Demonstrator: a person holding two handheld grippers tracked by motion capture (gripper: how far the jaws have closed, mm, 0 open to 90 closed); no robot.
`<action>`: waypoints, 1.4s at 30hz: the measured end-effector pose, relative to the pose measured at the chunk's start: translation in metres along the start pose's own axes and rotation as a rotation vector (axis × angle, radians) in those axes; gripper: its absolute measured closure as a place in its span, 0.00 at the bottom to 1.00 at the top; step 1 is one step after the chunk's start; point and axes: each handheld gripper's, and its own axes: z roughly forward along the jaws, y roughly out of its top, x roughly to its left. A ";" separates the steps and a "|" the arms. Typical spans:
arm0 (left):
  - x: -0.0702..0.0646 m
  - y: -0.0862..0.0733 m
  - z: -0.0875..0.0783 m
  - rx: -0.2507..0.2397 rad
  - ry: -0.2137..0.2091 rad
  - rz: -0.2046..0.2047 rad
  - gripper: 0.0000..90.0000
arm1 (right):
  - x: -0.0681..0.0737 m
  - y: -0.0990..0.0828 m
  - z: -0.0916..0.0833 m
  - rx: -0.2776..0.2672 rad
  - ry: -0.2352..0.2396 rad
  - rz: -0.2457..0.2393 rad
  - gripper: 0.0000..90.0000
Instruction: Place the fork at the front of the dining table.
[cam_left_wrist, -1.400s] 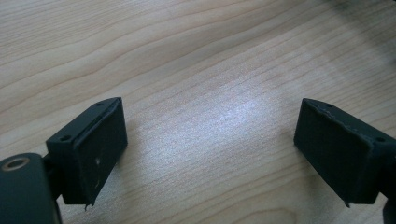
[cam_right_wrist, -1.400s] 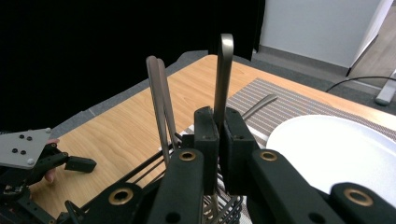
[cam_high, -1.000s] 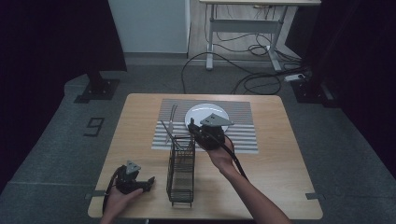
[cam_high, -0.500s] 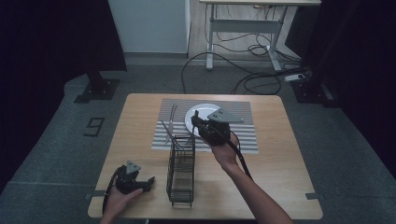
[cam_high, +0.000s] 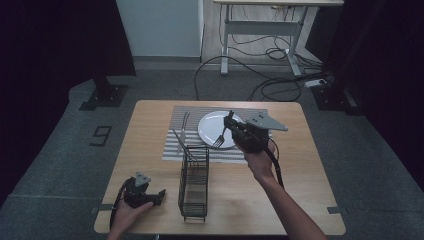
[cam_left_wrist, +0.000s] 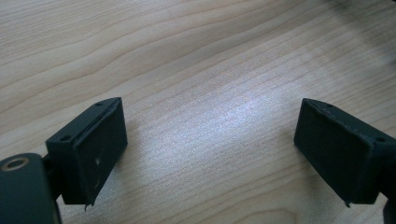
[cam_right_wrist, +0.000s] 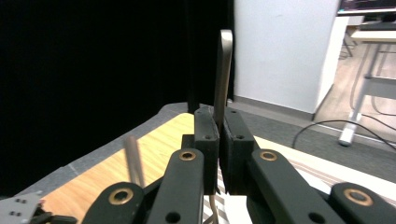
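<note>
Fork (cam_right_wrist: 222, 74) handle in right tool (cam_right_wrist: 218, 140), tines (cam_high: 218, 141) seemingly above plate (cam_high: 207, 131)

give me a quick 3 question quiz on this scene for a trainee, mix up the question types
1. True or false: the right tool is clamped on a fork held above the white plate.
2. Multiple choice: the left tool is A) shut on a spoon, B) open with nothing between its jaws, low over the wooden table, C) inside the wire basket.
3. Fill in: the black wire basket stands between the two hands, just in front of the striped ____.

Key
1. True; the right tool view shows the handle pinched between the jaws.
2. B
3. mat
</note>
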 end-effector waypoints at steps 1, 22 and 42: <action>0.000 0.000 0.000 0.000 0.000 0.000 0.10 | -0.003 -0.001 -0.002 -0.001 -0.009 0.002 0.95; 0.000 0.000 0.000 0.000 0.002 -0.002 0.10 | -0.058 -0.042 -0.012 0.070 -0.142 0.072 0.95; -0.001 0.000 0.000 -0.002 0.004 -0.005 0.11 | -0.100 -0.101 -0.009 0.188 -0.267 0.115 0.95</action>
